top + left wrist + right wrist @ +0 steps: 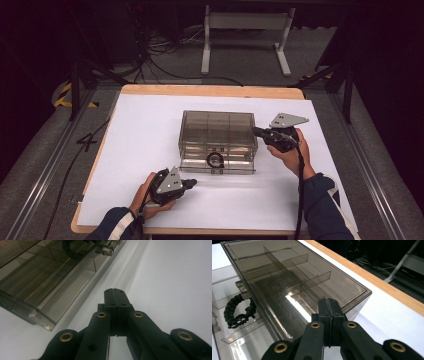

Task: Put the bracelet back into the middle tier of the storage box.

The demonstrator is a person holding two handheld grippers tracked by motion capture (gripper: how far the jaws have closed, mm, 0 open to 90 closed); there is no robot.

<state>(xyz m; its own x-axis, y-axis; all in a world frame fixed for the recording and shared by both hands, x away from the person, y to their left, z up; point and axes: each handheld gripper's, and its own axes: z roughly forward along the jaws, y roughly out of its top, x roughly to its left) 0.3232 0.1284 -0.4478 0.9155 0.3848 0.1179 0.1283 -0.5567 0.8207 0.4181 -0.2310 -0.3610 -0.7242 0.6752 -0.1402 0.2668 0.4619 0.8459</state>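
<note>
A smoky clear plastic box [218,135] with inner dividers stands in the middle of the white table cover; its drawer [218,165] is pulled out toward me. A black braided cord bracelet [215,160] lies in the drawer, also seen as the bracelet [238,311] in the right gripper view. My left gripper [193,183] rests on the table just front-left of the drawer, jaws shut and empty; the left gripper [115,298] points past the drawer edge [50,305]. My right gripper [257,132] is at the box's right end, shut and empty; the right gripper [328,307] sits over the box's top corner [294,287].
The white cover [145,150] spreads over a wooden table whose far edge [210,90] shows. A white desk frame [245,35] and cables lie on the floor beyond. Open surface lies left and right of the box.
</note>
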